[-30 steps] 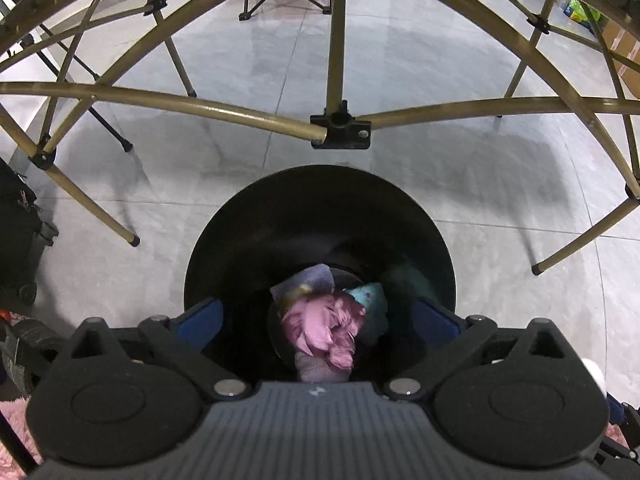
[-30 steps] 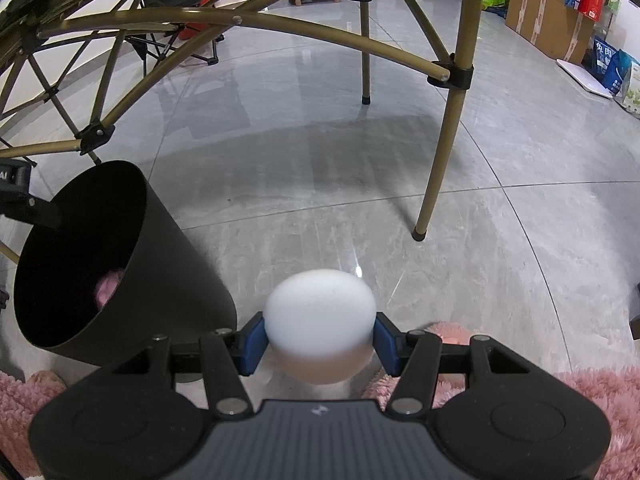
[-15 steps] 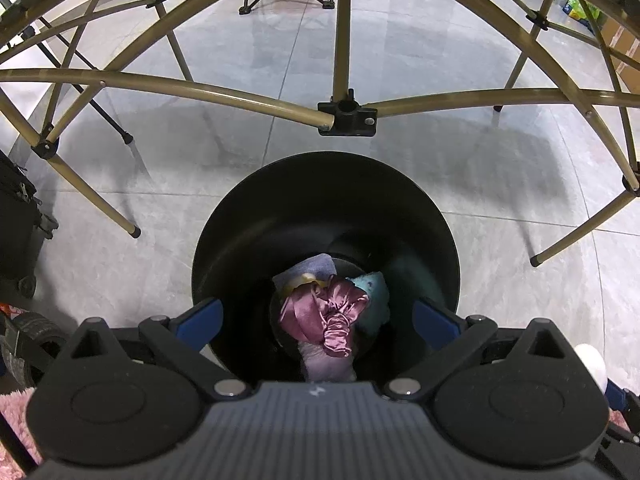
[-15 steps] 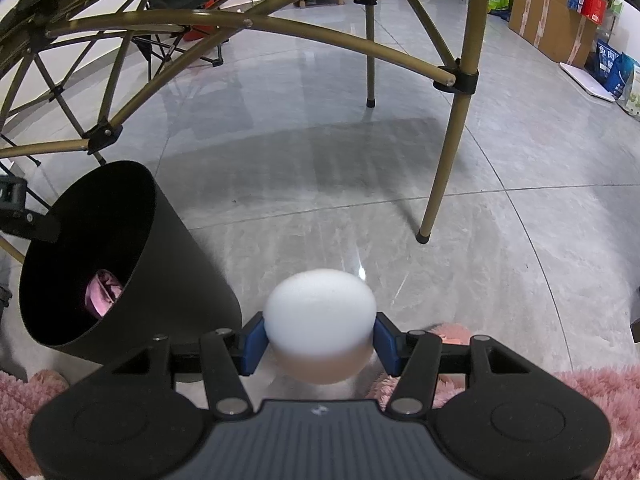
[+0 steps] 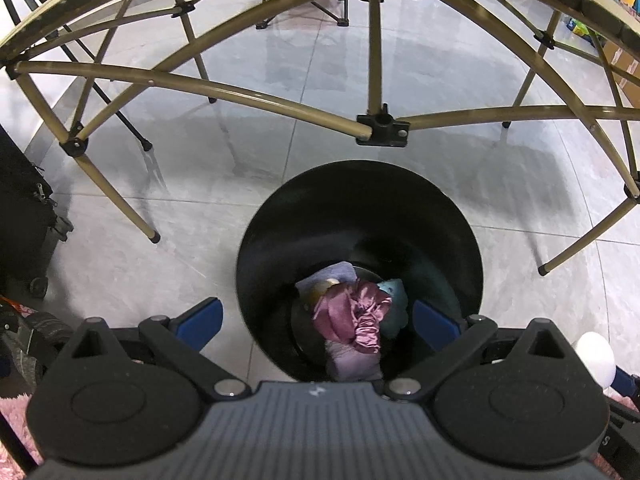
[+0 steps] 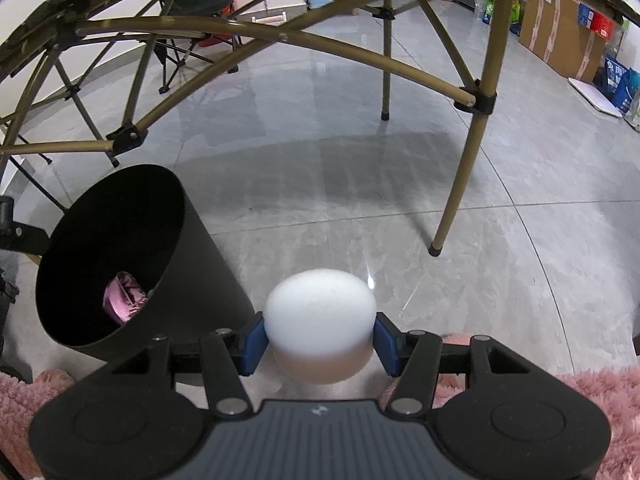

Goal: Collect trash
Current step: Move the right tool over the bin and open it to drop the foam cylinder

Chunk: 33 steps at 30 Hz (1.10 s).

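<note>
Right gripper (image 6: 320,338) clamped a white foam ball (image 6: 320,320) between its blue pads, above a pink fluffy rug (image 6: 592,396). Left gripper (image 5: 316,320) hung with jaws spread wide, nothing between them, over the mouth of the black bin (image 5: 360,184). Bin stood on the grey tile floor (image 6: 360,184), left of the ball in the right wrist view. Inside it: crumpled pink fabric (image 5: 352,316) (with pale purple and teal scraps beside it). Beyond, gold folding-table legs (image 6: 460,200).
</note>
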Available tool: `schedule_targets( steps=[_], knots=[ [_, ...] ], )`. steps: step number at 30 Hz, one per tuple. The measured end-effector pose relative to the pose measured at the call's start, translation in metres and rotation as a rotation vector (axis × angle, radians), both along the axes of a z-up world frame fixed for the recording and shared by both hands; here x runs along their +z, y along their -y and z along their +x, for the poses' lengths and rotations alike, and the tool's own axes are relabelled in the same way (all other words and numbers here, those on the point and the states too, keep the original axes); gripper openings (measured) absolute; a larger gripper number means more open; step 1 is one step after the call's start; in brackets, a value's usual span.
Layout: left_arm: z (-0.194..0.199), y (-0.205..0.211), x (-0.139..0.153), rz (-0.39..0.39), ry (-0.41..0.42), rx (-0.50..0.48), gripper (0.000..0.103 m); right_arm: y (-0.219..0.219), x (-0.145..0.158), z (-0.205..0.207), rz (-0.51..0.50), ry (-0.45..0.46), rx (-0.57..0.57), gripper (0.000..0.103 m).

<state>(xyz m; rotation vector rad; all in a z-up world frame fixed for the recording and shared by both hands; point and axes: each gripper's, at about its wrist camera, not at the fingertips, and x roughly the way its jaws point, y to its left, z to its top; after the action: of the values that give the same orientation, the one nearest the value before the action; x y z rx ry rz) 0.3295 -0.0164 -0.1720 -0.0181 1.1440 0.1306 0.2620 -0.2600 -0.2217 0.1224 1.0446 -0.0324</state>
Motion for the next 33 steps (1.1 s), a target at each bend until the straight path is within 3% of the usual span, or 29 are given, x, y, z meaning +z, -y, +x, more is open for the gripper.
schedule_targets(
  steps=[33],
  knots=[
    [-0.04, -0.089, 0.008, -0.031, 0.024, 0.138, 0.103, -0.114, 0.04, 0.029, 0.004, 0.06, 0.213, 0.055]
  ],
)
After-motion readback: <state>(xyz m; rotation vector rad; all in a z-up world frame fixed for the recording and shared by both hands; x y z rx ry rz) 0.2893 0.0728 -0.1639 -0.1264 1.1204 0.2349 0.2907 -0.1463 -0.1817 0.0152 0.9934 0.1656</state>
